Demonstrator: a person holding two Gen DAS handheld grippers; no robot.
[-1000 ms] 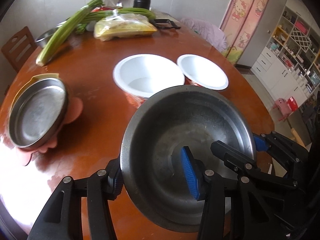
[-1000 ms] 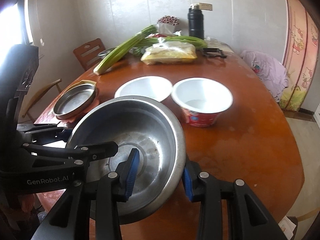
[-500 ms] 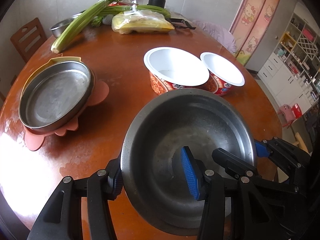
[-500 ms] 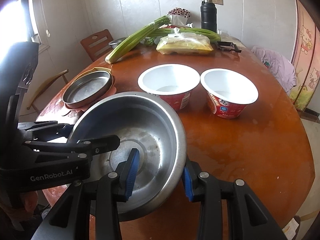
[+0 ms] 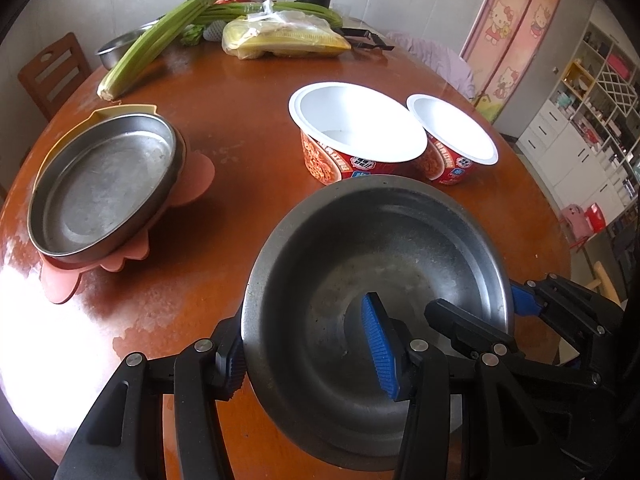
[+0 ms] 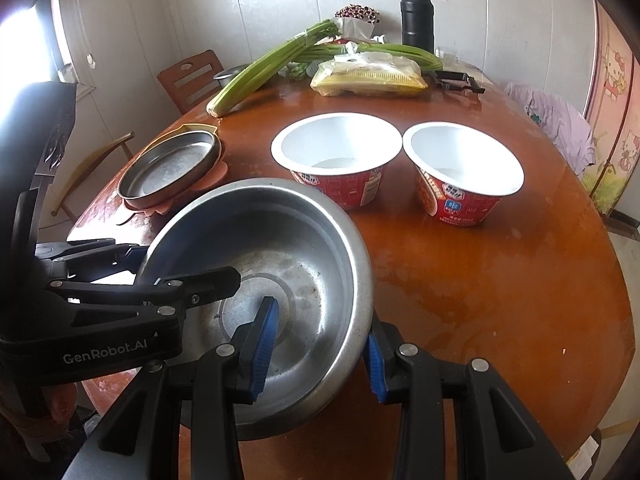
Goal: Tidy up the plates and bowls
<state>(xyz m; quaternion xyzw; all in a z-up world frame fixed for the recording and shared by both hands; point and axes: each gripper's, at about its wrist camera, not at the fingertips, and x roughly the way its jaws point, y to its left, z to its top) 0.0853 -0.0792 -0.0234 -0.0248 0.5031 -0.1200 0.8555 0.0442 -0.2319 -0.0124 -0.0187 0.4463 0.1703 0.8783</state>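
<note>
A large steel bowl [image 5: 372,248] [image 6: 280,240] hangs tilted over the near part of the brown round table [image 5: 240,128]. My left gripper [image 5: 308,356] is shut on its left rim, one pad inside and one outside. My right gripper [image 6: 320,354] is shut on the right rim the same way. Each gripper shows in the other's view, the right gripper [image 5: 520,308] and the left gripper [image 6: 140,276]. A shallow steel plate [image 5: 100,184] [image 6: 172,168] lies at the left on a yellow plate and a pink mat [image 5: 192,176]. Two empty red noodle bowls [image 5: 352,120] [image 5: 452,128] stand beyond the steel bowl.
At the table's far side lie celery stalks [image 5: 160,40], a bag of yellow food [image 5: 280,38], a small steel bowl [image 5: 120,46] and a black flask [image 6: 417,20]. A wooden chair [image 5: 52,72] stands at the left. Shelves [image 5: 592,92] line the right wall.
Both grippers have drawn the steel bowl back and slightly down, so its rim no longer covers the nearer noodle bowl. Both grips are unchanged.
</note>
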